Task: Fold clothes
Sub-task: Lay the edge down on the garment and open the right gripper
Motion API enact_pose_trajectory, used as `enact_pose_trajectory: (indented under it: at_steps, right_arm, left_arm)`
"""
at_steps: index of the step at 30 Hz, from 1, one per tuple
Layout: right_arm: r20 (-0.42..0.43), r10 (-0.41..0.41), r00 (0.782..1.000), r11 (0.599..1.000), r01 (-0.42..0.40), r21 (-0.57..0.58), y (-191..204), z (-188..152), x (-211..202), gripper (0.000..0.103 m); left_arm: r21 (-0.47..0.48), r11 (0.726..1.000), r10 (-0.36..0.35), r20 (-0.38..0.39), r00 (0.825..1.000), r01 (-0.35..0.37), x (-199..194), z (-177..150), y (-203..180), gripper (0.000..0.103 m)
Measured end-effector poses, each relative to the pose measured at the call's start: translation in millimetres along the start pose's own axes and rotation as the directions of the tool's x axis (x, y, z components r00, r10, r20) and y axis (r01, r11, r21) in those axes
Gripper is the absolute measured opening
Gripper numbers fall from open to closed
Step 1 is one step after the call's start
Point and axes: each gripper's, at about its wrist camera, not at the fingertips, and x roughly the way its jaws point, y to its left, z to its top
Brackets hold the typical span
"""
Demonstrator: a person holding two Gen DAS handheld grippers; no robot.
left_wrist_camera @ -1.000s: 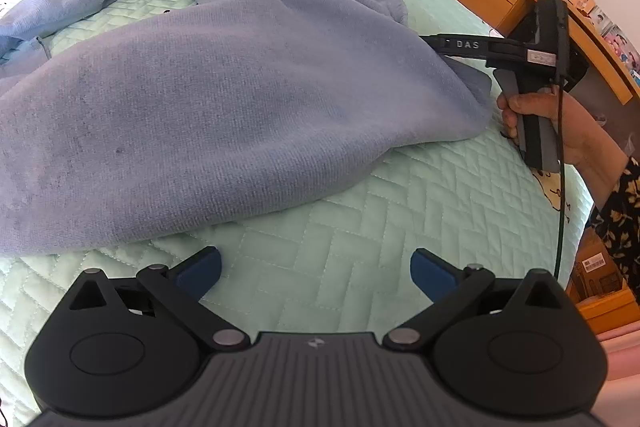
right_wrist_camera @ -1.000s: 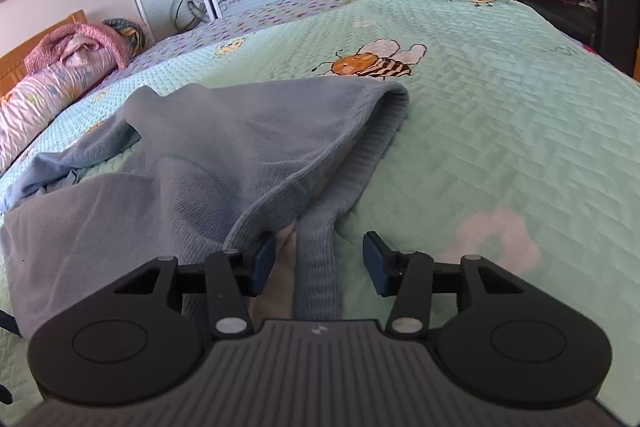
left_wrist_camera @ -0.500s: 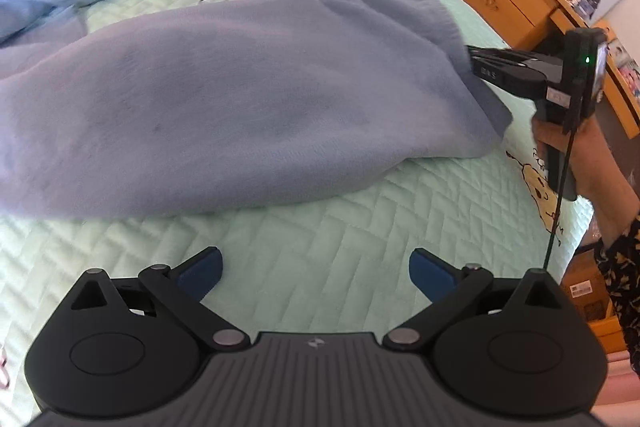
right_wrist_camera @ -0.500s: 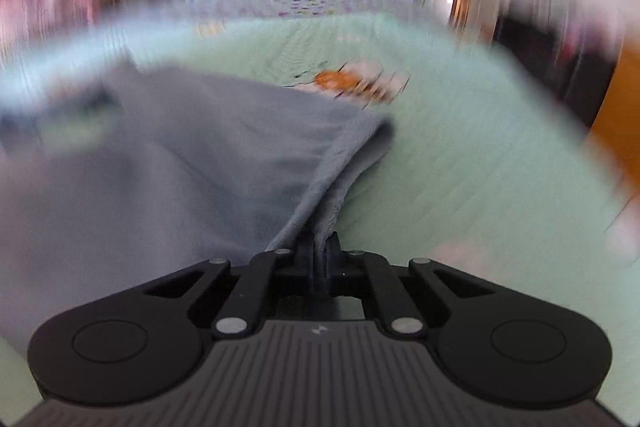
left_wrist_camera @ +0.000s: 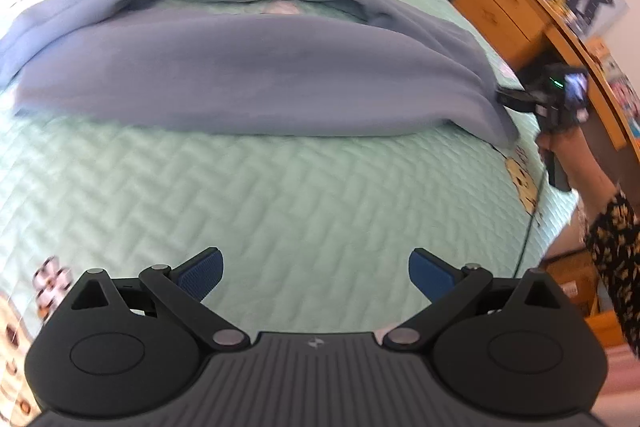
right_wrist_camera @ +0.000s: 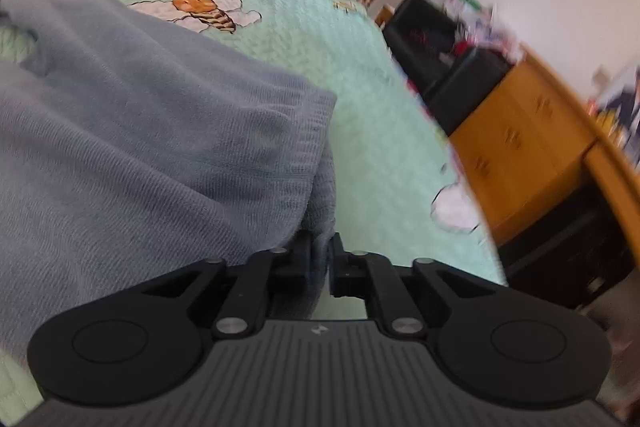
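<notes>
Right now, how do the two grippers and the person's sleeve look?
The left gripper has a black ribbed body, two round black housings, silver pivot screws and blue fingertip pads. The right gripper has the same black build; in the left wrist view it shows a green light, a small screen and a thin dark cable hanging down. The sleeve is dark with a yellow floral print.

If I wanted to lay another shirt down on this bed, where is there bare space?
The widest bare patch is the green quilt between the open left tongs and the near edge of the blue sweater. Another bare stretch runs past the sweater's ribbed hem toward the bee print. The corner by the right tongs, shut on the hem, is crowded.
</notes>
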Motion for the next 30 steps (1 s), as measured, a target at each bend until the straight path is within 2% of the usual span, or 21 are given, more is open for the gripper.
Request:
enact_pose_trajectory:
  at_steps: [2, 3, 4, 6, 9, 12, 14, 16, 18, 20, 22, 24, 25, 28, 30]
  right_arm:
    - [0.016, 0.097, 0.995, 0.979, -0.099, 0.176, -22.4, -3.3, 1.9, 0.016]
    - [0.03, 0.141, 0.99, 0.953, -0.144, 0.268, -34.8, -6.8, 1.1, 0.018]
    - [0.049, 0.176, 0.983, 0.912, -0.181, 0.368, -49.6, -14.0, -3.0, 0.021]
    - [0.107, 0.207, 0.972, 0.809, -0.232, 0.541, -76.7, -31.8, -15.6, 0.035]
    - [0.176, 0.22, 0.96, 0.669, -0.279, 0.688, -99.2, -63.2, -39.1, 0.04]
    - [0.169, 0.244, 0.955, 0.604, -0.286, 0.744, -101.6, -86.8, -51.8, 0.04]
    - [0.173, 0.297, 0.939, 0.563, -0.319, 0.763, -95.5, -99.3, -53.8, 0.041]
    - [0.176, 0.334, 0.926, 0.544, -0.342, 0.766, -85.4, -106.3, -57.0, 0.044]
    - [0.182, 0.344, 0.921, 0.523, -0.349, 0.777, -78.2, -110.7, -62.1, 0.053]
    - [0.194, 0.338, 0.921, 0.49, -0.348, 0.799, -71.5, -115.8, -69.4, 0.053]
    - [0.221, 0.351, 0.91, 0.417, -0.363, 0.833, -68.3, -121.3, -71.0, 0.054]
    - [0.246, 0.388, 0.888, 0.329, -0.383, 0.863, -64.7, -128.1, -66.4, 0.054]
    - [0.251, 0.403, 0.88, 0.308, -0.389, 0.868, -63.2, -129.7, -63.1, 0.054]
    - [0.261, 0.42, 0.869, 0.306, -0.407, 0.861, -54.3, -122.7, -54.3, 0.054]
    - [0.282, 0.427, 0.859, 0.288, -0.425, 0.858, -49.8, -118.6, -48.7, 0.054]
  left_arm:
    - [-0.042, 0.999, 0.008, 0.005, 1.0, -0.007, -3.1, -2.7, 9.6, 0.101]
    - [-0.06, 0.998, 0.01, 0.008, 1.0, -0.01, -5.1, -3.9, 13.9, 0.101]
    - [-0.077, 0.997, 0.013, 0.012, 1.0, -0.012, -7.0, -5.1, 17.9, 0.101]
    - [-0.093, 0.996, 0.015, 0.021, 1.0, -0.013, -9.7, -6.6, 23.8, 0.101]
    - [-0.115, 0.993, 0.017, 0.021, 1.0, -0.015, -10.4, -7.9, 28.5, 0.101]
    - [-0.122, 0.992, 0.016, 0.008, 1.0, -0.015, -8.7, -10.2, 28.2, 0.101]
    - [-0.117, 0.993, 0.017, -0.001, 1.0, -0.017, -8.4, -12.4, 26.5, 0.101]
    - [-0.113, 0.993, 0.021, -0.007, 1.0, -0.022, -8.3, -14.4, 23.9, 0.101]
    - [-0.114, 0.993, 0.031, -0.009, 0.999, -0.032, -8.9, -16.6, 22.1, 0.101]
    - [-0.12, 0.992, 0.036, -0.012, 0.999, -0.038, -10.2, -18.1, 22.2, 0.101]
    - [-0.123, 0.991, 0.043, -0.017, 0.999, -0.045, -9.8, -19.4, 22.0, 0.101]
    - [-0.128, 0.99, 0.049, -0.023, 0.999, -0.052, -7.8, -20.1, 21.9, 0.101]
    - [-0.131, 0.99, 0.053, -0.025, 0.998, -0.056, -6.5, -20.1, 21.9, 0.101]
    - [-0.182, 0.98, 0.086, 0.01, 0.996, -0.083, -9.2, -17.0, 27.5, 0.099]
    - [-0.269, 0.961, 0.088, 0.077, 0.993, -0.064, -19.0, -16.4, 44.3, 0.098]
